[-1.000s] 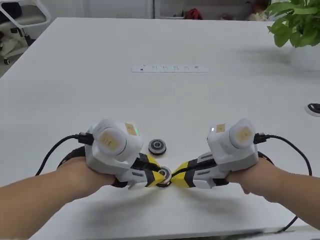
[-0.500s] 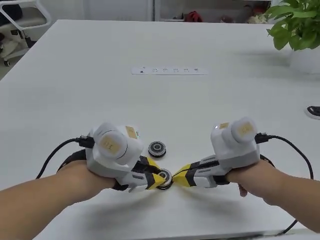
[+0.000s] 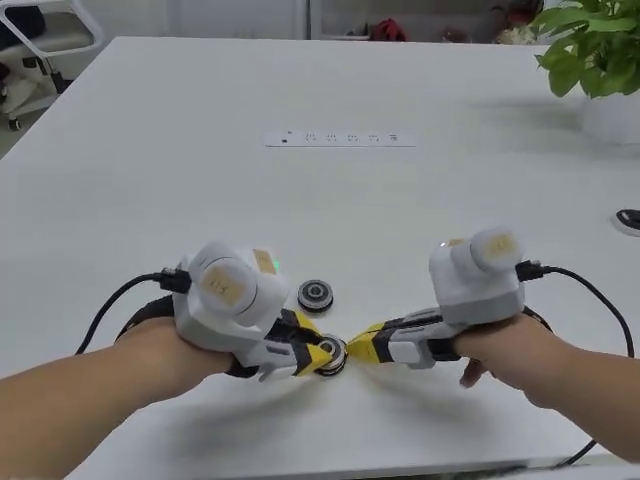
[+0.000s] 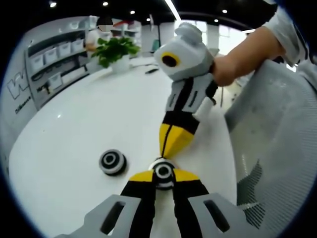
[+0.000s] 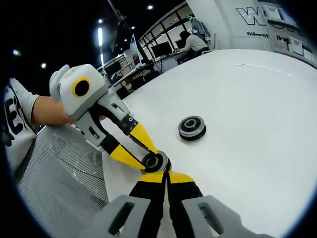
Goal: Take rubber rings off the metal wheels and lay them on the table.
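Near the front edge of the white table (image 3: pixel 150 150), the two grippers meet tip to tip over one small metal wheel (image 3: pixel 332 355). The left gripper (image 3: pixel 318 352) is clamped on this metal wheel. In the left gripper view its yellow-tipped jaws stand on either side of the wheel and press against it, with the wheel's face turned toward the camera. The dark rubber ring (image 4: pixel 163 162) runs around the wheel's rim. The right gripper (image 3: pixel 358 350) comes at the metal wheel from the opposite side. Its jaws are drawn almost together into a narrow point that touches the wheel's edge. Whether that point actually pinches the rubber ring I cannot tell. In the right gripper view the metal wheel sits just beyond this gripper's own closed tips, held between the left gripper's jaws. A second wheel (image 3: pixel 315 293) lies flat on the table just beyond the metal wheel, slightly to its left and apart from both grippers, with its black ring on it. Well beyond the metal wheel, toward the middle of the table, lies a white power strip (image 3: pixel 340 139). Far beyond it and to the right, at the table's corner, stands a potted plant (image 3: pixel 590 45).
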